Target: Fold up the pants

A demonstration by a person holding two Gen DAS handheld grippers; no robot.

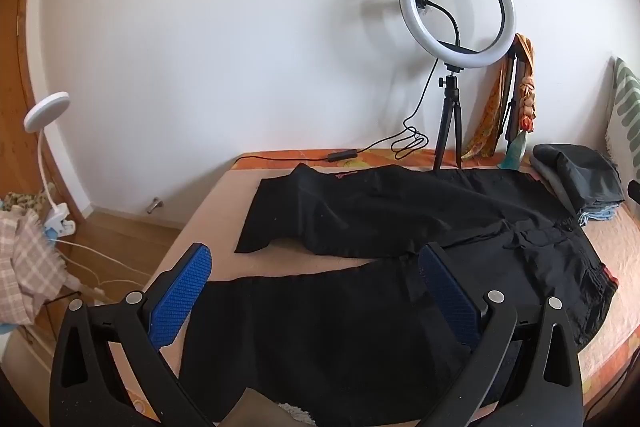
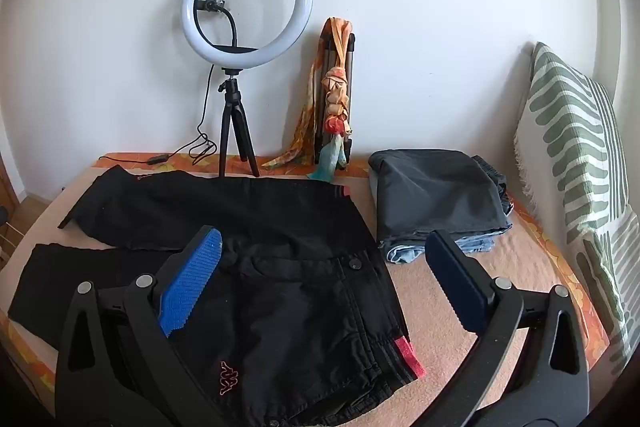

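The near leg of the black pants [image 1: 328,339] runs under the left gripper's arms and off the lower edge. In the right wrist view, the waistband [image 2: 404,355] is partly covered by the gripper frame. The lower garments in the folded stack [image 2: 436,247] show only as edges. The striped cushion [image 2: 576,147] is cut off at the right edge.

Black pants [image 2: 280,291] lie spread flat and unfolded on the bed, legs parted in a V toward the left, waistband at right (red tabs at its ends, a small outlined logo near the hip).
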